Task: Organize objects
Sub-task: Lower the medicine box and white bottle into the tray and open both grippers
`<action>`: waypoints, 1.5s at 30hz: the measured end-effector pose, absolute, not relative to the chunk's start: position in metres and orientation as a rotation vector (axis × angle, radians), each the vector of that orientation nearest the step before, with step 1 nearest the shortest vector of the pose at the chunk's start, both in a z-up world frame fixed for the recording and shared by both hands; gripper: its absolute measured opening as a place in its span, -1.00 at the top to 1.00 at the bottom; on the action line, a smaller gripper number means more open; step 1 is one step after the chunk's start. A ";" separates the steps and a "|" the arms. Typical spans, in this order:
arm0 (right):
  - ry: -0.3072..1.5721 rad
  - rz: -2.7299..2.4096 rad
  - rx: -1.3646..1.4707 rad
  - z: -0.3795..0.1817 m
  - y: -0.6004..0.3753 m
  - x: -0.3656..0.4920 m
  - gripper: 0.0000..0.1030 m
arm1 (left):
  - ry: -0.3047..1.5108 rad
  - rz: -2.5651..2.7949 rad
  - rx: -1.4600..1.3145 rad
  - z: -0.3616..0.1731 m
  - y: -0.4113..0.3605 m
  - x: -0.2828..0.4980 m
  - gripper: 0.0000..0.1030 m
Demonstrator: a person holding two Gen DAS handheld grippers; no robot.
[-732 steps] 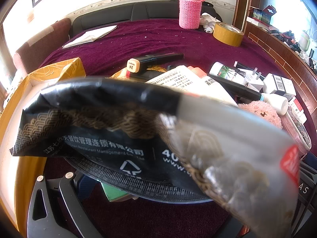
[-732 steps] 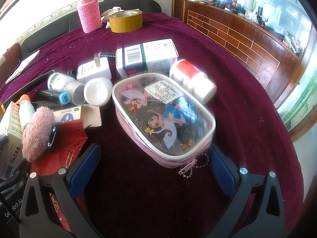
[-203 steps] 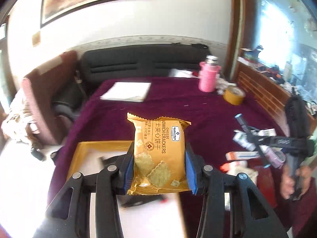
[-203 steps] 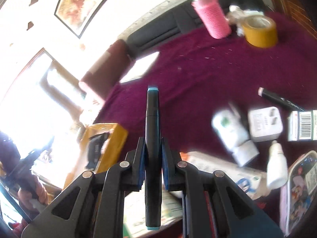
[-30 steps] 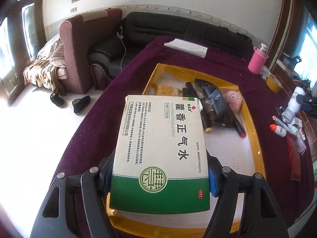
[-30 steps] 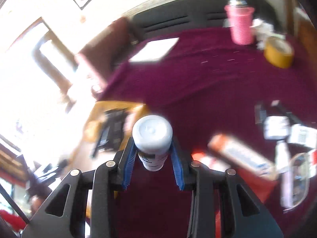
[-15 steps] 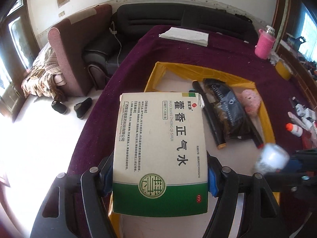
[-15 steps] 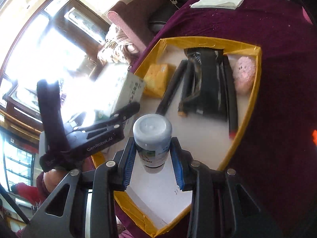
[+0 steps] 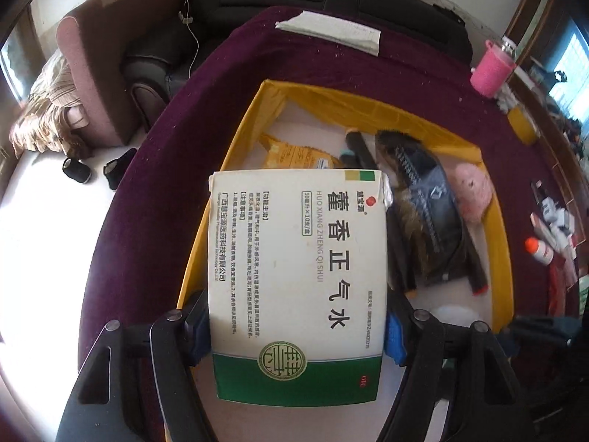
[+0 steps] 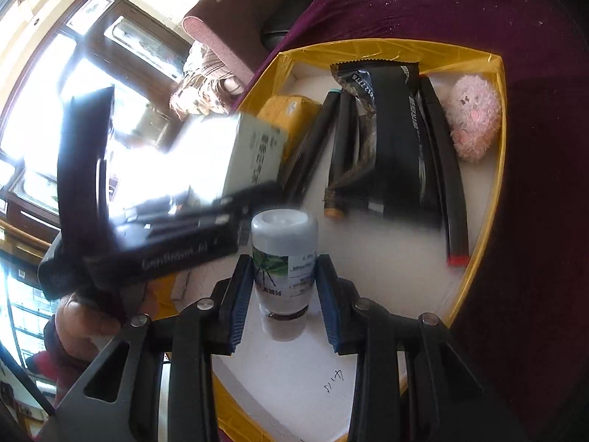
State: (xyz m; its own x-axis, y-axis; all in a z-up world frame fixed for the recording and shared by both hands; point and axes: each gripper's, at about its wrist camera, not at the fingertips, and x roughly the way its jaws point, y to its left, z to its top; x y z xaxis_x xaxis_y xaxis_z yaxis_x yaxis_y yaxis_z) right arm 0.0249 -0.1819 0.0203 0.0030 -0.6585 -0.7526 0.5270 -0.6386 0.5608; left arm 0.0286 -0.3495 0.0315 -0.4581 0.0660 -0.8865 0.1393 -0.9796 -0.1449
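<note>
My left gripper [image 9: 294,324] is shut on a white and green medicine box [image 9: 298,276] and holds it over the near left part of the yellow-walled tray [image 9: 504,243]. My right gripper [image 10: 283,287] has its blue pads on a white-capped bottle [image 10: 285,254] that stands on the tray's white floor [image 10: 302,379]. The bottle's cap also shows in the left wrist view [image 9: 454,313]. The left gripper and its box [image 10: 235,151] hang just left of the bottle.
In the tray lie a yellow cracker pack [image 10: 291,110], black markers [image 10: 313,143], a black snack bag [image 10: 386,129] and a pink plush [image 10: 475,121]. On the purple table [image 9: 368,73] stand a pink-sleeved flask [image 9: 493,70], papers [image 9: 331,33] and loose items at right [image 9: 552,228].
My right gripper has lowered the bottle onto the tray floor. My left gripper has carried the medicine box forward over the tray's near left side.
</note>
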 end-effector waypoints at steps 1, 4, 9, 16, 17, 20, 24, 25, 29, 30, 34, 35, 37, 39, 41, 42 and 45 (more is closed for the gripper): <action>-0.130 -1.773 1.427 0.020 -0.184 0.026 0.36 | 0.361 -2.659 1.583 0.034 -0.352 0.028 -0.29; -0.086 -1.789 1.426 0.017 -0.191 0.027 0.36 | 0.594 -2.734 1.547 0.043 -0.362 0.040 -0.29; -0.063 -1.787 1.465 0.008 -0.205 0.022 0.36 | 0.532 -2.793 1.417 0.065 -0.368 0.073 -0.30; -0.126 -1.855 1.504 0.001 -0.221 0.005 0.35 | 0.452 -2.807 1.358 0.075 -0.372 0.086 -0.30; -0.151 -1.863 1.501 0.002 -0.221 0.003 0.27 | 0.445 -2.812 1.341 0.076 -0.372 0.088 -0.30; -0.220 -1.861 1.488 0.005 -0.215 0.000 0.12 | 0.513 -2.863 1.235 0.088 -0.379 0.099 -0.30; -0.242 -1.939 1.371 0.035 -0.194 -0.002 0.08 | 0.528 -2.872 1.122 0.100 -0.379 0.119 -0.31; -0.249 -1.960 1.341 0.045 -0.184 0.000 0.01 | 0.517 -2.869 1.105 0.101 -0.377 0.124 -0.31; -0.253 -2.090 1.216 0.073 -0.133 0.012 -0.08 | 0.403 -2.899 1.124 0.096 -0.347 0.140 -0.34; -0.247 -2.134 1.188 0.079 -0.115 0.017 -0.08 | 0.325 -2.899 1.154 0.092 -0.335 0.142 -0.34; -0.233 -2.329 1.132 0.088 -0.033 0.031 -0.19 | 0.061 -2.746 1.314 0.064 -0.303 0.139 -0.34; -0.243 -2.358 1.132 0.088 -0.013 0.035 -0.19 | 0.067 -2.733 1.365 0.056 -0.301 0.139 -0.34; -0.274 -2.388 1.139 0.086 0.020 0.039 -0.19 | 0.061 -2.668 1.505 0.040 -0.296 0.133 -0.34; -0.324 -2.409 1.136 0.087 0.053 0.041 -0.19 | 0.031 -2.597 1.593 0.027 -0.293 0.125 -0.34; -0.384 -2.414 1.129 0.083 0.070 0.038 -0.19 | -0.001 -2.544 1.646 0.019 -0.292 0.114 -0.34; -0.407 -2.413 1.129 0.080 0.074 0.036 -0.19 | -0.001 -2.513 1.663 0.014 -0.294 0.106 -0.34; -0.451 -2.407 1.141 0.074 0.078 0.034 -0.19 | 0.092 -2.464 1.691 0.012 -0.304 0.083 -0.37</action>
State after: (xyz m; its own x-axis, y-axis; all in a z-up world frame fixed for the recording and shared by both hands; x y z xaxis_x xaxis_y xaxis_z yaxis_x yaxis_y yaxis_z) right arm 0.0339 0.0784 0.0740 -0.5649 -0.5140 -0.6456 0.2451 -0.8515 0.4635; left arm 0.0833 -0.3040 0.0123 -0.3521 -0.0901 -0.9316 0.1590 -0.9866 0.0354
